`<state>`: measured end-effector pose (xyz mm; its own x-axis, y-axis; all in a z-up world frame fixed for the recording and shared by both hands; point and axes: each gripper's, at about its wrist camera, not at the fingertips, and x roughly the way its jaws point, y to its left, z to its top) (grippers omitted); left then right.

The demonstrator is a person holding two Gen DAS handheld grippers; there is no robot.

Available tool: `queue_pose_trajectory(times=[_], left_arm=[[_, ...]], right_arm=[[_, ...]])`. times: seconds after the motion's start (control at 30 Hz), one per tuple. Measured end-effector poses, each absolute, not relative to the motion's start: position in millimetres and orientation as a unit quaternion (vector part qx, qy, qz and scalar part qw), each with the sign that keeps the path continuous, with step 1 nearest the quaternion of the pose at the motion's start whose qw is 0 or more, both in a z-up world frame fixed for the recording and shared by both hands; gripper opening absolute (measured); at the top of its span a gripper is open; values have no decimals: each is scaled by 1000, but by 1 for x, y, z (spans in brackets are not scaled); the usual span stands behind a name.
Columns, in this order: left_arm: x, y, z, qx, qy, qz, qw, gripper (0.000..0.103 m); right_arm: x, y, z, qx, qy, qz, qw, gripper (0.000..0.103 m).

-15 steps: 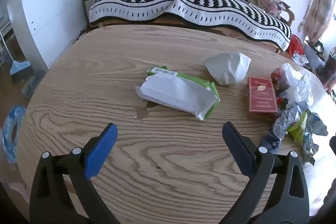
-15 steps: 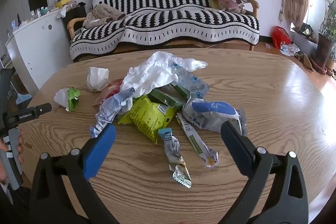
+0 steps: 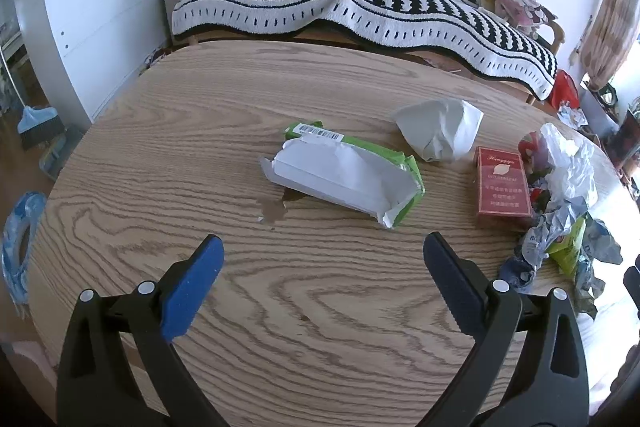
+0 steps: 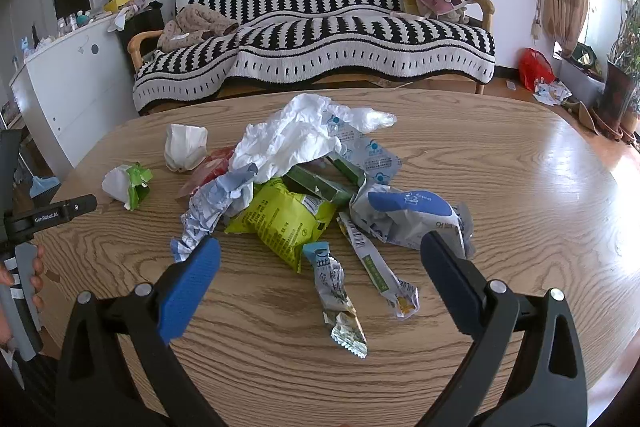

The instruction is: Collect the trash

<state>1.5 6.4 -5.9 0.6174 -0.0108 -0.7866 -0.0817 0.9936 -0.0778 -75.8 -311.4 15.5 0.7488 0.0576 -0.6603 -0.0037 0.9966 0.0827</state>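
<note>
Trash lies on an oval wooden table (image 3: 280,327). In the left wrist view a torn green-and-white wrapper (image 3: 344,175) lies ahead of my open, empty left gripper (image 3: 322,267), with a crumpled white tissue (image 3: 440,133) and a red box (image 3: 502,183) beyond to the right. In the right wrist view my open, empty right gripper (image 4: 320,271) hovers over a trash pile: yellow-green bag (image 4: 280,223), white plastic bag (image 4: 292,139), blue-and-white wrapper (image 4: 404,215), twisted candy wrapper (image 4: 338,299). The green wrapper (image 4: 128,185) and tissue (image 4: 184,147) lie left of the pile.
A sofa (image 4: 320,39) with a black-and-white striped throw stands behind the table. A white cabinet (image 3: 88,23) stands at the left. A broom (image 3: 38,123) and a blue ring (image 3: 16,251) are on the floor left. The left gripper's handle (image 4: 24,247) shows at the right view's left edge.
Both grippers have stayed almost still, jaws still wide open; the trash has not moved.
</note>
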Motion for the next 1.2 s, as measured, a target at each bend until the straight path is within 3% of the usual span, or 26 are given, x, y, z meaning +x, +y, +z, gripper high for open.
queue_pose_trajectory(times=[0.8, 0.97, 1.2], left_arm=[[2, 13, -9, -69, 450, 26, 890, 97], [4, 14, -10, -86, 443, 19, 892, 97], [3, 9, -8, -87, 420, 13, 903, 97]], right_arm=[[-72, -309, 10, 36, 360, 18, 932, 97], [-68, -307, 12, -18, 386, 1, 922, 97], [-71, -307, 11, 11, 356, 11, 934, 97]])
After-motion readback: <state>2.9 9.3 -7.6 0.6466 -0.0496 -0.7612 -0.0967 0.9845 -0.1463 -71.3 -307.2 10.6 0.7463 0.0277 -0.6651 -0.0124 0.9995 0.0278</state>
